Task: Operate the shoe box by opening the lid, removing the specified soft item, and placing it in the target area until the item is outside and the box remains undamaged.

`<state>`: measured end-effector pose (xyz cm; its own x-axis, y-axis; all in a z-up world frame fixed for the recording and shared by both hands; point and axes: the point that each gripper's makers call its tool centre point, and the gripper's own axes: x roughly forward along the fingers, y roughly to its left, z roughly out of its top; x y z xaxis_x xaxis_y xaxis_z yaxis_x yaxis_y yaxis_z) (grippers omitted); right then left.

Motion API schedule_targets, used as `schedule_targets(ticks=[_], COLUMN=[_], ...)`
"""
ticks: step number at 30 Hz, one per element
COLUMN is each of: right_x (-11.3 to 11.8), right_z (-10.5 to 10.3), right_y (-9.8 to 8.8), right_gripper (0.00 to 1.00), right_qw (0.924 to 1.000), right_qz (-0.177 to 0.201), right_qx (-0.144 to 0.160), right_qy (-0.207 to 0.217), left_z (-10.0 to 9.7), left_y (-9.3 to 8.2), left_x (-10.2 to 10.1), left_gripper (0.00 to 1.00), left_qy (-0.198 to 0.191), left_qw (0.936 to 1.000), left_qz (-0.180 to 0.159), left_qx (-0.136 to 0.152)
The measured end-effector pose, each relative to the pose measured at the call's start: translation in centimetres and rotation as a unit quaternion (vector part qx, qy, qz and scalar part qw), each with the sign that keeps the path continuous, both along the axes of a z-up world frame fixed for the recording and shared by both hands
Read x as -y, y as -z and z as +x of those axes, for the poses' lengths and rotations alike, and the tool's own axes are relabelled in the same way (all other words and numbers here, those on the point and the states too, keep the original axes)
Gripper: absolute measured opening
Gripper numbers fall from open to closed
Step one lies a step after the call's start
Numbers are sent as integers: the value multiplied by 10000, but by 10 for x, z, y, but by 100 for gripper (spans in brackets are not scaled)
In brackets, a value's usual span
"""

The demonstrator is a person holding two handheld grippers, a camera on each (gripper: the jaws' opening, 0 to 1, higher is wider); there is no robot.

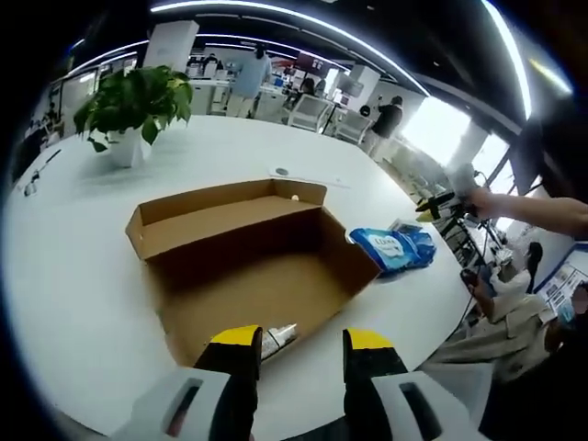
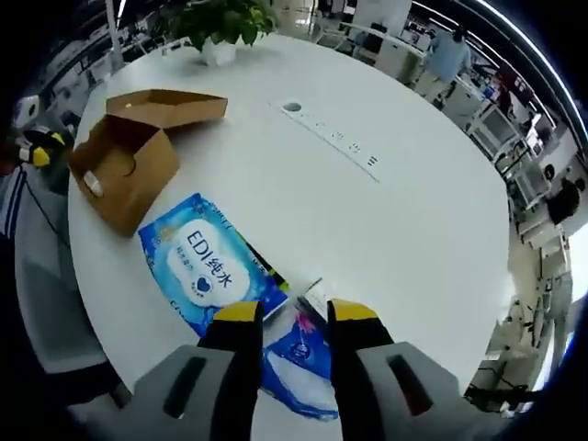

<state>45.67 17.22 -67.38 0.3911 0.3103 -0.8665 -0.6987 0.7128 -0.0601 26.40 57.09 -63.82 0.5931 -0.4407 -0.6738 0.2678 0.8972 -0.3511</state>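
Setting: white round table (image 2: pixel 404 230) in an open office; people stand at desks beyond it.
Left gripper (image 1: pixel 300 344): yellow-tipped jaws parted, nothing between them; it sits at the near edge of the cardboard shoe box (image 1: pixel 253 266).
Shoe box: lid folded back flat on the far side, interior open to view; in the right gripper view it stands at the table's left edge (image 2: pixel 129 165).
Small item in box: a pale object (image 1: pixel 276 338) lies on the box floor near the left gripper's left jaw; too small to tell what it is.
Right gripper (image 2: pixel 289 322): jaws parted, holding nothing; it hovers over the blue wipes pack (image 2: pixel 207 266) and a second blue soft pack (image 2: pixel 303 363).
Wipes pack: flat on the table outside the box, just beside its side wall; in the left gripper view it lies to the right of the box (image 1: pixel 393 248).
Second soft pack: lies partly beneath the right gripper's jaws, touching the wipes pack's corner.
Potted plant (image 1: pixel 133 106): green, in a white pot, on the table well beyond the box.
Table insert: a strip of sockets (image 2: pixel 335 138) runs across the middle of the tabletop.
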Motion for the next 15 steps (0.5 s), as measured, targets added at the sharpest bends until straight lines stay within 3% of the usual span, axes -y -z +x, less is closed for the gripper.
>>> schedule_targets(ticks=[12,15], right_x=[-50,-57], right_z=[-12,-15], right_y=[-12,-12], right_gripper=[28,29], right_qw=[9977,9983], right_qz=[659,517], right_qx=[125,216], right_qy=[88,-157], left_z=[2,6], left_y=[2,4], left_x=[-6,-9], left_gripper=[35,36], left_qy=[129,202], left_qw=[9999,9997], left_qz=[76,152], left_qx=[26,36])
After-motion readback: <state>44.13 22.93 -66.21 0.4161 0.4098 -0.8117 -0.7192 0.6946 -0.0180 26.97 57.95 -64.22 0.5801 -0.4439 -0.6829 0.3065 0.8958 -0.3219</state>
